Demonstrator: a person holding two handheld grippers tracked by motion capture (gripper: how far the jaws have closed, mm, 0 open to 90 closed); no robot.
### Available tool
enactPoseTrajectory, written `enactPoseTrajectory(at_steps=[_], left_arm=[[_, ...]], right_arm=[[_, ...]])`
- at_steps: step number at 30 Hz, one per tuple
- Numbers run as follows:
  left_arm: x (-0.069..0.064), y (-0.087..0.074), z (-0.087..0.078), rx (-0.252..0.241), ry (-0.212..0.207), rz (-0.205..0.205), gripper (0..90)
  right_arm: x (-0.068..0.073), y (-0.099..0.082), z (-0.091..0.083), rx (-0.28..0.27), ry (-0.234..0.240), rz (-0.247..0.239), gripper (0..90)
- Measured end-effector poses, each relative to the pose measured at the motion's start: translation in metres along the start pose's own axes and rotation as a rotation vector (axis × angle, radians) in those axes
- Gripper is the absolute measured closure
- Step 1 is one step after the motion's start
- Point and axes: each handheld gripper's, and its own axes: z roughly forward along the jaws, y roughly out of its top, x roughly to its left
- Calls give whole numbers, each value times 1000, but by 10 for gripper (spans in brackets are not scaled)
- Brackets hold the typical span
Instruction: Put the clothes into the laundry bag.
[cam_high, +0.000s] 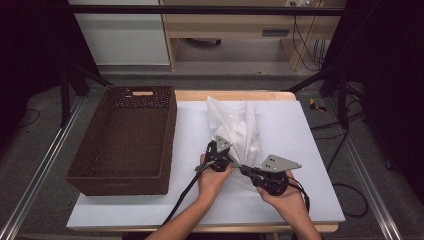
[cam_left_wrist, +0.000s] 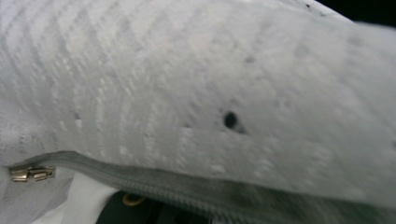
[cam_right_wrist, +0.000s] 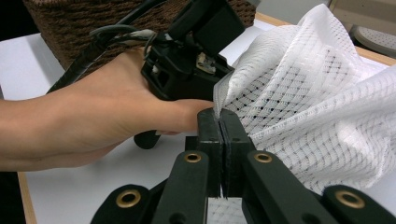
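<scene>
A white mesh bag stands bunched up on the white table, right of centre. My left gripper is at the bag's near left corner, and the mesh lies pressed across its camera, with a grey zipper and a metal zipper pull in sight. In the right gripper view, the left gripper holds a corner of the mesh bag. My right gripper is just beside it. Its jaws are shut together on the bag's edge.
A deep brown wicker basket, with nothing in it, stands on the left of the table, close to my left hand; it also shows behind that hand. Bare table stretches right of the bag and along the near edge.
</scene>
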Motion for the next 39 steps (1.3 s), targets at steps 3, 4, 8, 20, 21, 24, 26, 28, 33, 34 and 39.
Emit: enactPoseTrajectory(at_steps=[3,4,8,20,21,24,26,28,33,34,39], left_arm=[[2,3,3,0,21,1,900],[2,3,3,0,21,1,900],[4,4,6,-4,32,-8,900],[-5,-6,-9,36,12,54,900],[-10,-8,-13,40,-9,55,900],[-16,-8,-15,39,-23,57,900],[-19,-6,-14,37,-34,52,900],[-20,-2,-10,34,-38,46,900],[-19,5,7,22,-36,-6,900],[-19,5,7,22,-36,-6,900],[-21,8,19,23,-28,-21,900]], right_arm=[[1,0,-1,-3,0,3,895],[1,0,-1,-3,0,3,895],[1,0,-3,-6,2,4,895],[13,4,-18,-39,20,-3,895],[15,5,-21,-45,18,-9,895],[17,8,-27,-59,10,-17,895],[16,9,-31,-66,0,-19,895],[14,9,-33,-70,-12,-15,895],[3,5,-36,-64,-50,-10,895],[3,5,-36,-64,-50,-10,895],[-3,0,-32,-45,-99,-13,895]])
